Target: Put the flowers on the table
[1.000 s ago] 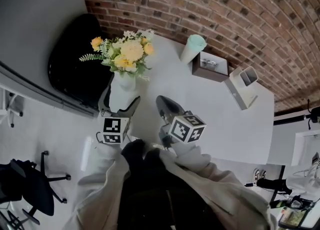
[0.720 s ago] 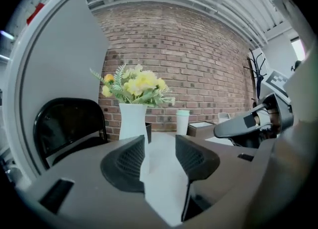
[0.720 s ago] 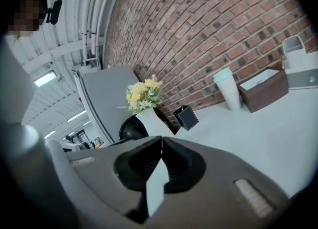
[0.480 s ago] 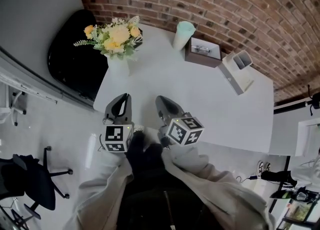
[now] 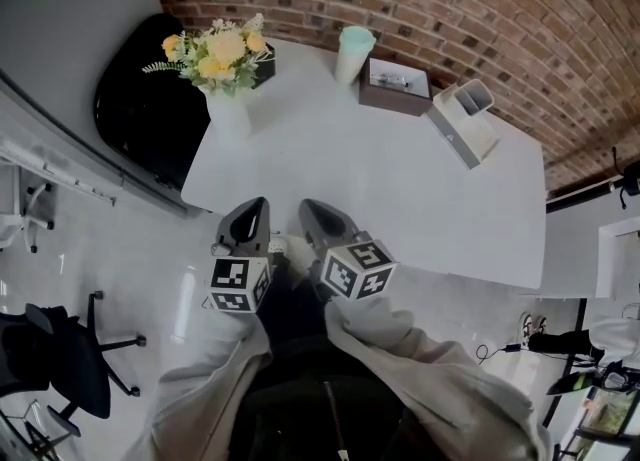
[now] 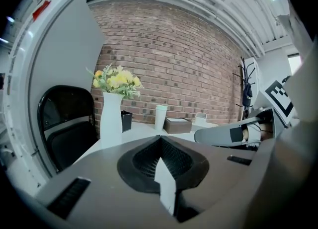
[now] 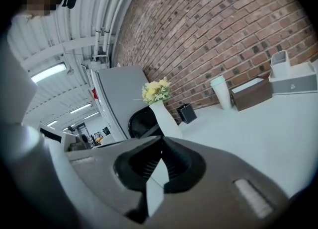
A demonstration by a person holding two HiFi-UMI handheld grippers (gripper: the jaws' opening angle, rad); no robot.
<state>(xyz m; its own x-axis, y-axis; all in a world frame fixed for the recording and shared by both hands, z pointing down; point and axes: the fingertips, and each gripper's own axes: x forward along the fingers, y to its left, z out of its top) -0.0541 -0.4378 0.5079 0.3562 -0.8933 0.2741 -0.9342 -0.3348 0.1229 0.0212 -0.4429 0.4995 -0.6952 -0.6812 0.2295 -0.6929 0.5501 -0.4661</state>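
Looks like the job is basically wrapped up. The flowers [image 5: 215,49] sit in their white vase [image 5: 228,115], standing upright on the far left corner of the white table [image 5: 400,189], right by the black chair [image 5: 135,109].

Both grippers hang at the near edge, well apart from the vase. The left gripper [image 5: 252,211] has just snapped its jaws together with nothing between them. The right gripper [image 5: 308,211] has its jaws pressed together too, also empty.

My guess is the placing step is done, so the next move only calls for keeping clear of the vase.

Count:
- one bunch of flowers
- one vase
- one pale green cup [image 5: 353,49]
- one brown box [image 5: 394,87]
- one white desk holder [image 5: 465,119]
- one small black box [image 5: 265,65] just beside the vase
- two grippers
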